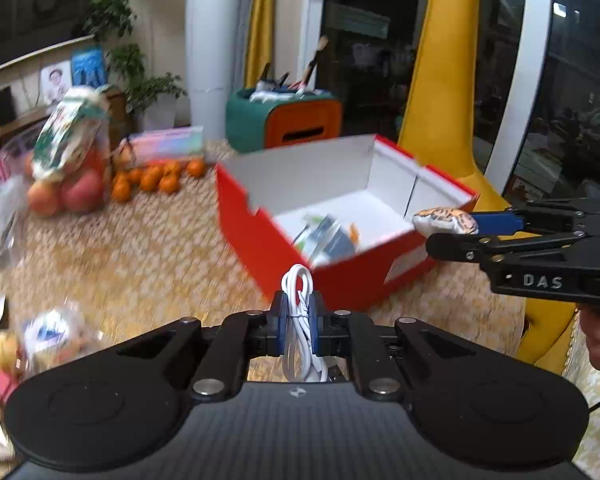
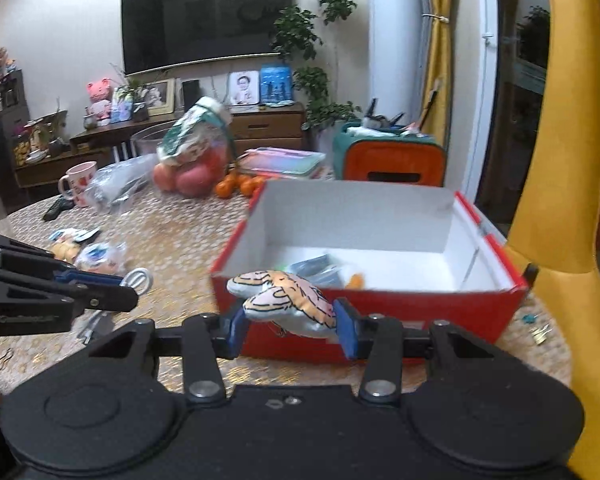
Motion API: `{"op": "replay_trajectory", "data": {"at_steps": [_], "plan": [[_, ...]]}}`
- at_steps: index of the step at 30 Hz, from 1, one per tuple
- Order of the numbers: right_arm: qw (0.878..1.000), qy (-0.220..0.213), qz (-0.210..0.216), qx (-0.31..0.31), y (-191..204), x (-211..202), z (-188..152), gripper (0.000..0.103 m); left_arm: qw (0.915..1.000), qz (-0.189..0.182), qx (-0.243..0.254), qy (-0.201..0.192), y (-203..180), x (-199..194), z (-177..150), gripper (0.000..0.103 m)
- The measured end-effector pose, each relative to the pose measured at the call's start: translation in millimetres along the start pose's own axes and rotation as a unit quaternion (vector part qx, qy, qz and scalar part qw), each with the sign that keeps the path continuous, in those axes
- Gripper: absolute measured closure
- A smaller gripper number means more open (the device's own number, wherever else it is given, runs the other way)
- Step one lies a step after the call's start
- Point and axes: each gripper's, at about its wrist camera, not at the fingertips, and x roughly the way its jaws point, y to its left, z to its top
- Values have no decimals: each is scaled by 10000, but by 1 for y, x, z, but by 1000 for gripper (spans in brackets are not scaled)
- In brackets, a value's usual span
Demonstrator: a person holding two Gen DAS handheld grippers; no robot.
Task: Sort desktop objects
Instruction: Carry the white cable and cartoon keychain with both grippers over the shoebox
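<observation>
Grippers at the red box (image 1: pixel 340 280)
Left gripper (image 1: pixel 298 314) clamps a white cable (image 1: pixel 298 328); right gripper (image 2: pixel 292 322) pinches a small plush toy (image 2: pixel 288 300).

Red box (image 2: pixel 380 320) with white inside, white coiled cable (image 1: pixel 298 320), cream plush (image 2: pixel 292 300) with orange and black markings, blue pads (image 2: pixel 346 328), gold-and-white patterned tablecloth (image 1: pixel 160 248), orange tangerines (image 1: pixel 156 178) far left

We are in a home living room. We see a wall-mounted television (image 2: pixel 208 16) above a wooden sideboard (image 2: pixel 268 122) with framed photos (image 2: pixel 244 88), and yellow curtains (image 2: pixel 440 40).
</observation>
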Motion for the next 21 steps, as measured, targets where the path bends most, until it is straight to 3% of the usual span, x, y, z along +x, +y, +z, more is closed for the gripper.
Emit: {"op": "replay_trajectory", "data": {"at_steps": [9,21], "plan": [[9994,-28,-348,64,-41,13,24,59,9996,-221,190,-7,-21,32,52,93],[9964,427,-714,161,-92,66,44,59,9982,-271,352,403,-27,107,103,93]]}}
